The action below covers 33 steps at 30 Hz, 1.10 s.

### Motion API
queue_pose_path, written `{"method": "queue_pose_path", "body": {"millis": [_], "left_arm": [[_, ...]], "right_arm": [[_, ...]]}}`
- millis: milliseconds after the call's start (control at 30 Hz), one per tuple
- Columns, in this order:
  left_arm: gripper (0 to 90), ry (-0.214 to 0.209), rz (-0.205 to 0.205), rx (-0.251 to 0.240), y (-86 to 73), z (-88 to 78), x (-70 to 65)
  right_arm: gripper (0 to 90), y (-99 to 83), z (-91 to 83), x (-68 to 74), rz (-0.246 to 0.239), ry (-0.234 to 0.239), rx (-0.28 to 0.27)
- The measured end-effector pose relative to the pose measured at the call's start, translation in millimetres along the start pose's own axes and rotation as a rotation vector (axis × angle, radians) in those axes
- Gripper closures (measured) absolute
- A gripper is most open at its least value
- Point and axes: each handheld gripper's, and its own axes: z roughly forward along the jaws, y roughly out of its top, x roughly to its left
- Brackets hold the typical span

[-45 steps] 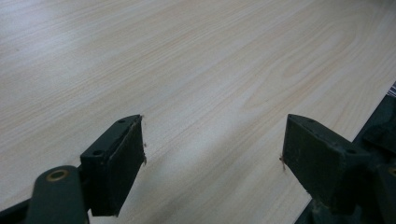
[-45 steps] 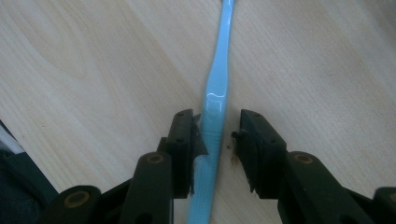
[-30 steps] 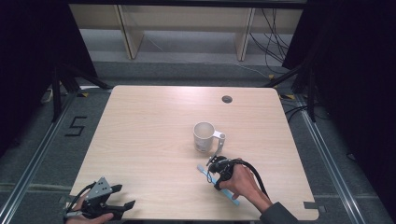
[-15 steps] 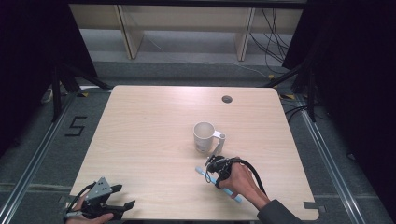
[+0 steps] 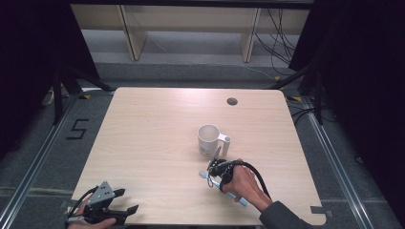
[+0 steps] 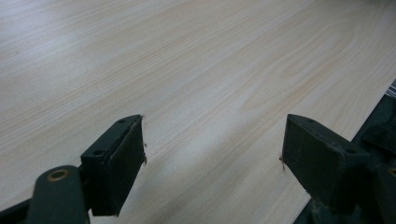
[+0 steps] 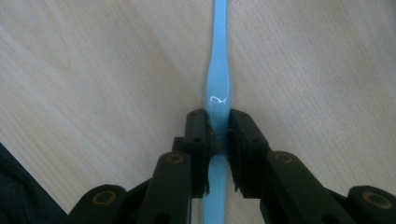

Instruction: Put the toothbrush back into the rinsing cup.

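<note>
**Toothbrush clamped near the mug**

At the near left corner the left gripper rests with jaws wide apart over bare table. Right of centre, the right gripper pinches the blue toothbrush mid-handle, low over the wood. Just beyond stands the white mug

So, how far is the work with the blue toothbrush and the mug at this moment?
Done: the right gripper has shut its jaws on the blue toothbrush, which lies on the table near the white mug. In hand: that grip. Left, probably: to lift the toothbrush and put it in the mug, which looks empty. The left gripper is open over bare wood at the near edge.
</note>
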Motion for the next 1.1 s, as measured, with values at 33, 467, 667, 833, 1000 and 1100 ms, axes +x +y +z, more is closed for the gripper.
{"method": "queue_pose_path", "body": {"millis": [33,467,667,833,1000,1100], "left_arm": [[20.4,0.001,0.0,-0.001,-0.1,0.0,0.1],[21.6,-0.002,0.021,0.011,0.0,-0.2,1.5],[22.0,-0.001,0.001,-0.003,-0.1,0.0,0.2],[22.0,-0.002,0.003,0.002,0.4,-0.6,0.3],[22.0,-0.003,0.001,-0.002,0.0,0.0,0.2],[21.9,-0.003,0.002,-0.004,0.0,-0.1,0.2]], "right_arm": [[78.2,0.0,0.0,-0.1,0.0,0.0,0.0],[78.6,1.7,-0.2,0.6,0.002,-0.009,0.02],[79.1,2.2,0.6,-1.4,-0.016,0.005,0.013],[79.2,2.4,0.4,-1.9,-0.021,0.012,0.01],[79.2,1.7,-3.2,-3.6,-0.018,0.022,-0.01],[79.3,1.7,-9.1,-3.8,0.005,0.029,-0.028]]}}
